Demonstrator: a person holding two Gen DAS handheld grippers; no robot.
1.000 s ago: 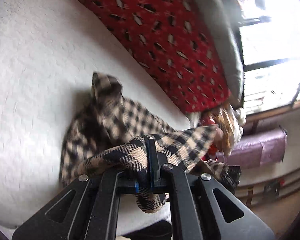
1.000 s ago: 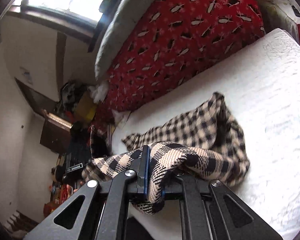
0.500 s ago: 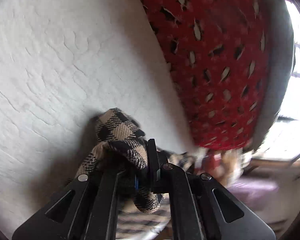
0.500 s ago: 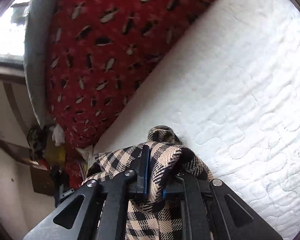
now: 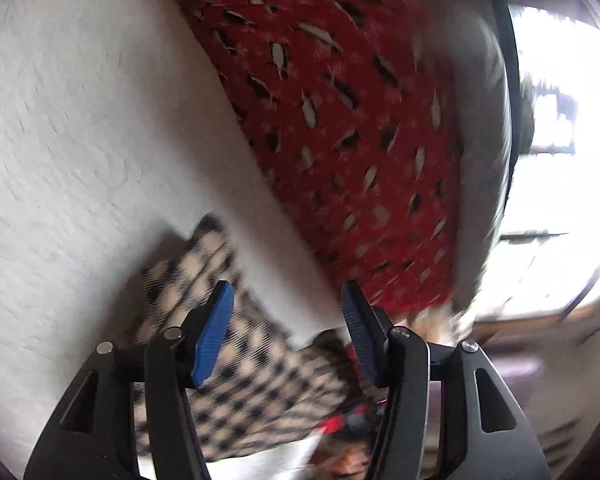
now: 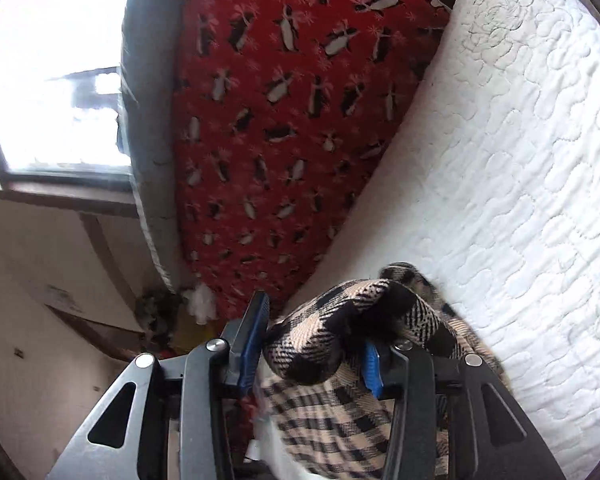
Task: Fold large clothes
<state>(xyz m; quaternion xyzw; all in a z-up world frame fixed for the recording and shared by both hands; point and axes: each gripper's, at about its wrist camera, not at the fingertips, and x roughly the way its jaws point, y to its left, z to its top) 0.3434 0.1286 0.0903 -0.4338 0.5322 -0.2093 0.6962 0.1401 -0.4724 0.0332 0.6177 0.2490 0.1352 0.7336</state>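
A black-and-tan checked garment (image 5: 236, 384) lies bunched on the white quilted mattress (image 5: 80, 140), near its edge beside a red penguin-print blanket (image 5: 340, 120). I judge the fold barely begun. My left fingers (image 5: 286, 332) are opening, clear of cloth. My right fingers (image 6: 314, 344) are opening too, a bunched fold between them.
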